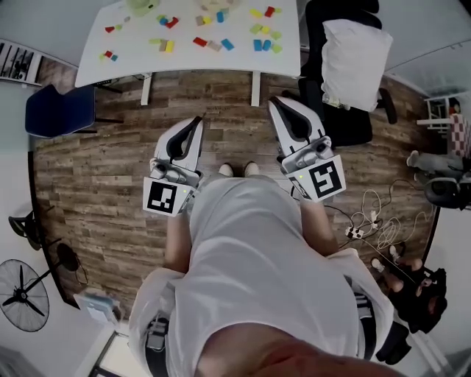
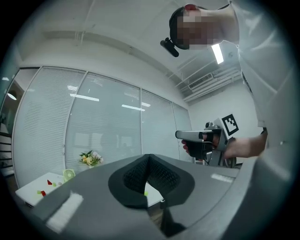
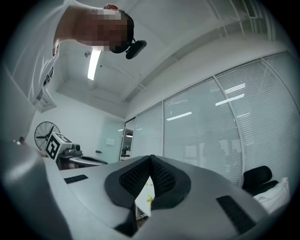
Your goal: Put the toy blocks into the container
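Blocks [image 1: 213, 44]: many, mixed colours, lay scattered over the white table [image 1: 132, 62], none touched by a gripper. Pale green item [image 1: 140, 6]: stood at the table's far edge, cut off by the frame. Left gripper [image 1: 196, 121]: fingers [image 2: 133, 176] were together at the tips with nothing between, over the wood floor [image 1: 96, 169], well apart from the table. Right gripper [image 1: 278, 103]: fingers [image 3: 164, 178] were likewise together, empty, near the left one
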`<state>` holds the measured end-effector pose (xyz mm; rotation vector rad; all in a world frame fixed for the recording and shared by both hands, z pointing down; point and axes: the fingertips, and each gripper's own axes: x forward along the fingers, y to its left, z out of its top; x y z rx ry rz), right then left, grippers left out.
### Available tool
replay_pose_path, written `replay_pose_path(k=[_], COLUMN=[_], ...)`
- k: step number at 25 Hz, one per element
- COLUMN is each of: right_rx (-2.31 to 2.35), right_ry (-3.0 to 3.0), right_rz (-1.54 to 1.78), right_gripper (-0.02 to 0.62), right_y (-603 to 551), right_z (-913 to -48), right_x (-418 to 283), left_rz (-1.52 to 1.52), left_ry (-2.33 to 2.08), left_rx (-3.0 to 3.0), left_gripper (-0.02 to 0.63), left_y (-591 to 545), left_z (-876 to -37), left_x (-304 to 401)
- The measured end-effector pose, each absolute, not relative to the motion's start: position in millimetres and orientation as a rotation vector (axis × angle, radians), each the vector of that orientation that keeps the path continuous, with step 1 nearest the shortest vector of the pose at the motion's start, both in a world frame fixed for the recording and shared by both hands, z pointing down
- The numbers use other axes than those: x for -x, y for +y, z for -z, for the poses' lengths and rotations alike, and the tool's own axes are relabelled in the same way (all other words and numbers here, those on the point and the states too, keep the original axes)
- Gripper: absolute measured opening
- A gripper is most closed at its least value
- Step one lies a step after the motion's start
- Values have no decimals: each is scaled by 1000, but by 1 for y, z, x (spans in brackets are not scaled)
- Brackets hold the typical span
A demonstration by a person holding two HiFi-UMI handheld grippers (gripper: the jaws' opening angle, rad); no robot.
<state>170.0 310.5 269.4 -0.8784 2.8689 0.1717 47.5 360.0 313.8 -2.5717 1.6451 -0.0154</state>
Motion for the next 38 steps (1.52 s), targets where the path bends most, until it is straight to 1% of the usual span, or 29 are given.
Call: replay_pose_path(k=[10,16,20,25,32,38], right_rx=[953,947,981,1032,1158,1302], right_ry=[2896,2907,2905,2918,2985,3056], right_rz=[-43,-20,-16,-46,-141,-226], right_gripper=[0,0,0,0,0,2], right_y=[265,228,194,134,23,-65], right_z=[-310,-321,-329,-332,-333,-348], right_x=[-224,-230,-228,-200,-134,-102], left_rz=[134,155,142,75,-46,-84], left_ry=[1740,1761,1749,1754,1730,1661], left_rx=[2523,2526,2527,2542,2562,2619], left_gripper=[-2,-2,-3,-3,-2,-2], left_y=[337,302,269,211,95,22], left_z=[-328,-336,-345,-350,-333,-331], left_x=[-49,-56,-47,-12,72,112])
